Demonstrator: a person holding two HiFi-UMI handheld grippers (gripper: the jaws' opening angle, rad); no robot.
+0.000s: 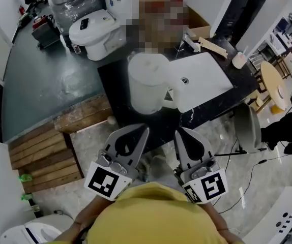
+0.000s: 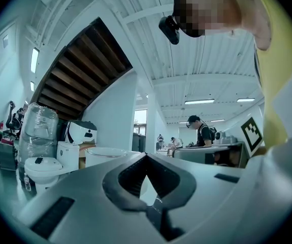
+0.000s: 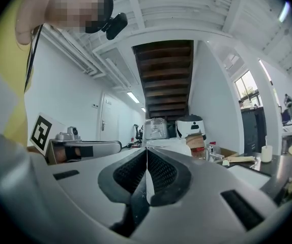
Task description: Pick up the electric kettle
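As I am looking steeply down, one black counter (image 1: 209,111) is stretching across in front of me. One white toilet (image 1: 95,32) is sitting on the floor beyond its far left corner. One white sink (image 1: 202,78) is lying on the counter's right part. One white electric kettle (image 1: 147,83) is standing upright on the counter, just left of the sink. I am holding two tongs short of the counter's near edge, the left tongs (image 1: 142,130) and the right tongs (image 1: 182,132), both pinched together on nothing.
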